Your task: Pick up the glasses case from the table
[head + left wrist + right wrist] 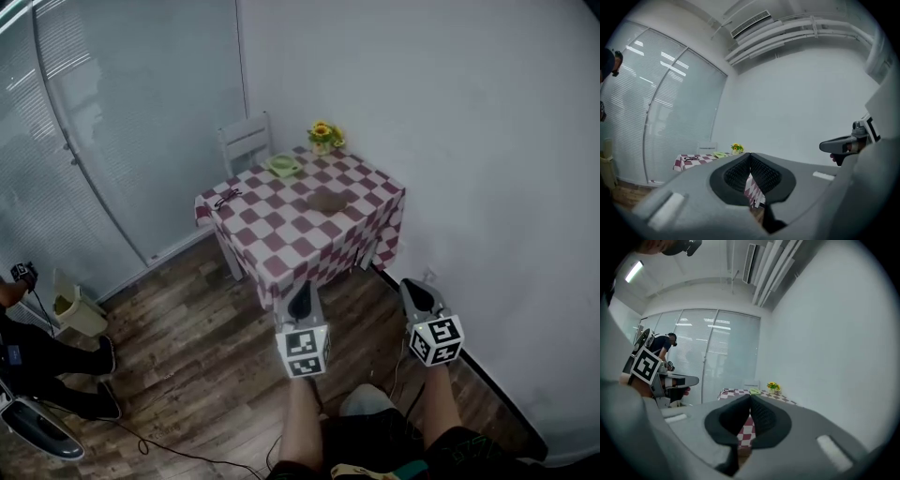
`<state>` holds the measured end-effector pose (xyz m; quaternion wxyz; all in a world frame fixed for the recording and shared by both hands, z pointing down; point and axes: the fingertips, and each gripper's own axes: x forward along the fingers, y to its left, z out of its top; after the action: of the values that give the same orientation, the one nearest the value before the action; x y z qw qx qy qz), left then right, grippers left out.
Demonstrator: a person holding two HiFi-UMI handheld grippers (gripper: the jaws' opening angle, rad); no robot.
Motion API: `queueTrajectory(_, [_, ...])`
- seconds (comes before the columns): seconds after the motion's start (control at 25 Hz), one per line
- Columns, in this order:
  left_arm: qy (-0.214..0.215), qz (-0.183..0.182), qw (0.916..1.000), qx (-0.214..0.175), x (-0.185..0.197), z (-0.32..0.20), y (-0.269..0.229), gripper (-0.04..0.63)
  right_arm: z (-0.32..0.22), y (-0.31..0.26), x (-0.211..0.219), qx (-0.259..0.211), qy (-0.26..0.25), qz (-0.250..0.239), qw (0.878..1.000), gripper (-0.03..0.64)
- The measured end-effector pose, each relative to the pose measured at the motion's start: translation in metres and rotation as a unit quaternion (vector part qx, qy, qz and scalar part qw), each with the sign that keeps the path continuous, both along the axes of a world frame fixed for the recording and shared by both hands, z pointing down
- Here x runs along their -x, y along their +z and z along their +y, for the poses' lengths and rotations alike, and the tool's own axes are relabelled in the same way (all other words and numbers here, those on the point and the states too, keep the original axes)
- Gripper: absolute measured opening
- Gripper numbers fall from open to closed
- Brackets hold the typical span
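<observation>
One bench (281,248) stands against the far wall under a red-and-white checked cloth. It carries one brown glasses case (328,202), one pair of dark glasses (226,197), one green dish (283,166) and one pot of yellow flowers (324,135). One white chair (246,139) stands behind it at the far left.

There are two grippers, both over the wooden floor (187,356) on the near side of the bench. The left gripper (300,300) has its jaws pressed together with nothing between them. The right gripper (417,296) is the same, jaws closed and empty.

The glasses case lies flat on the cloth, right of the bench's middle, with the dark glasses well to its left and the dish and flowers beyond it. It is well apart from both grippers, farther away than either. Across the scene it falls between them, closer to the left gripper's line.
</observation>
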<state>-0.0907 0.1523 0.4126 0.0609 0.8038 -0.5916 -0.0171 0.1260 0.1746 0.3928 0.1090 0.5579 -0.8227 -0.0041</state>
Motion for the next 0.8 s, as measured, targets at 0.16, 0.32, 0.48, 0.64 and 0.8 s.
queueTrajectory(0.16, [0.014,-0.011,0.9998,-0.005,-0.009,-0.005,0.0,0.011,-0.012,0.006,0.011,0.01,-0.009,-0.004,1.0,0.005])
queueTrajectory(0.32, [0.008,-0.017,0.9998,-0.002,-0.011,-0.017,0.007,0.011,-0.029,0.014,0.019,0.017,-0.024,-0.006,1.0,0.003])
queueTrajectory(0.48, [0.005,-0.028,0.9995,0.013,-0.014,-0.034,0.019,0.011,-0.052,0.027,0.014,0.029,-0.02,-0.02,0.999,0.005])
queueTrajectory(0.64, [-0.001,-0.029,0.9988,0.04,-0.015,-0.051,0.04,0.011,-0.082,0.043,0.013,0.051,-0.021,-0.03,0.998,0.003])
queueTrajectory(0.8, [-0.02,-0.019,0.9969,0.074,-0.014,-0.077,0.07,0.011,-0.11,0.063,0.014,0.068,-0.034,-0.033,0.997,0.005])
